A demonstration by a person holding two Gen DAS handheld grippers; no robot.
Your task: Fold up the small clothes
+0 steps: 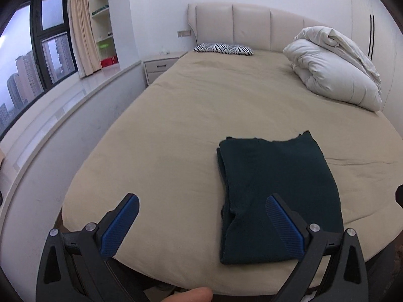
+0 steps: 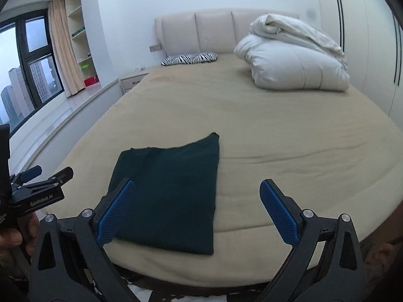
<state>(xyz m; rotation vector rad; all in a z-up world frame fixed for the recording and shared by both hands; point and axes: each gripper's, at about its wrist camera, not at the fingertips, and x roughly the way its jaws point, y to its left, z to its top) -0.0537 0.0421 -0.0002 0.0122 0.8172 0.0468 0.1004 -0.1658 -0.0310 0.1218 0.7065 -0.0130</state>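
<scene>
bed (image 1: 201,105): wide, covered in a tan sheet, padded cream headboard (image 1: 252,25) at the far end.
window (image 1: 37,50): dark frame, tower blocks outside, pale curtain (image 1: 78,27) at its side, long white sill below.
duvet (image 1: 332,68): white, bundled in a heap on the far right of the bed.
shelves (image 1: 103,20): built into the wall past the curtain, a red box on a low shelf.
nightstand (image 1: 161,68): pale, beside the bed head.
garment (image 1: 274,196): dark green, folded into a flat rectangle, lying on the sheet near the foot edge of the bed, touched by neither tool.
pillow (image 1: 224,49): small, zebra print, against the headboard.
left gripper (image 1: 201,216): blue pads spread wide, nothing between them, raised above the sheet just left of the garment.
right gripper (image 2: 196,198): blue pads spread wide, empty, raised above the garment's right edge.
</scene>
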